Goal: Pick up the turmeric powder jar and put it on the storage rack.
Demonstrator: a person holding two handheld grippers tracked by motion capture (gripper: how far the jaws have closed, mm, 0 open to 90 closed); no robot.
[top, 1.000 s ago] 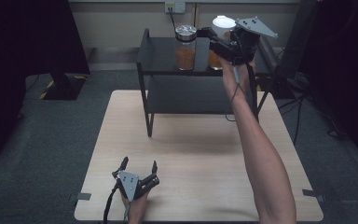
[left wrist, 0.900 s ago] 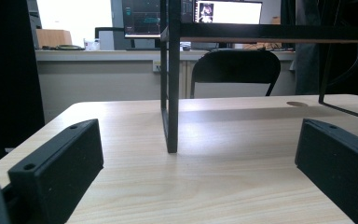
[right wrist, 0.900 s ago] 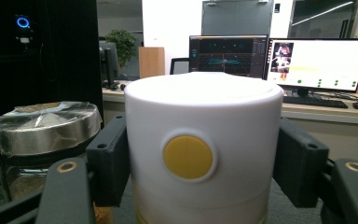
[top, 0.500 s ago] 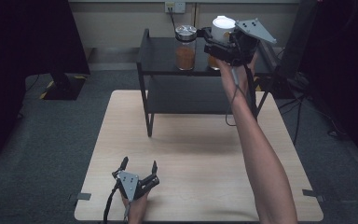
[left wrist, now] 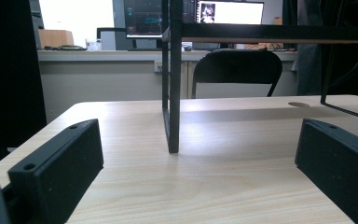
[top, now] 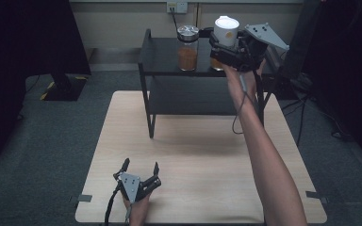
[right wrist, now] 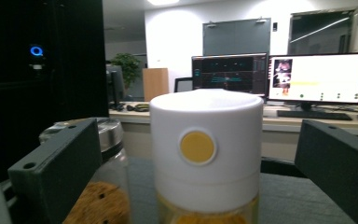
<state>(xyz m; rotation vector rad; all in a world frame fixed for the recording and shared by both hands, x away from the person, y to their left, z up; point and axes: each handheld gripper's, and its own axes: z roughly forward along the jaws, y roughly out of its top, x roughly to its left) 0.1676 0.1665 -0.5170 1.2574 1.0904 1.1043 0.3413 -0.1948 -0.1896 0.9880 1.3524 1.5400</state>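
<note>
Two jars stand on top of a black shelf rack (top: 165,56). One has a white lid (top: 226,29) with a yellow dot (right wrist: 206,154) and holds something yellow-orange. The other has a metal lid (top: 187,47) and brown contents (right wrist: 100,186). My right gripper (top: 219,49) is held up at the white-lidded jar. In the right gripper view (right wrist: 198,140) its jaws stand wide on either side of the lid, with gaps showing, so it is open. My left gripper (top: 141,165) rests open and empty on the wooden table (top: 207,155) near the front left, facing a rack leg (left wrist: 173,93).
The rack stands on the far half of the table, with a lower shelf underneath (top: 193,96). A cable (top: 238,113) hangs from the right gripper along the forearm. Bare tabletop lies between the left gripper and the rack. Dark floor surrounds the table.
The right gripper has shifted only slightly at the white-lidded jar. The left gripper has stayed where it was.
</note>
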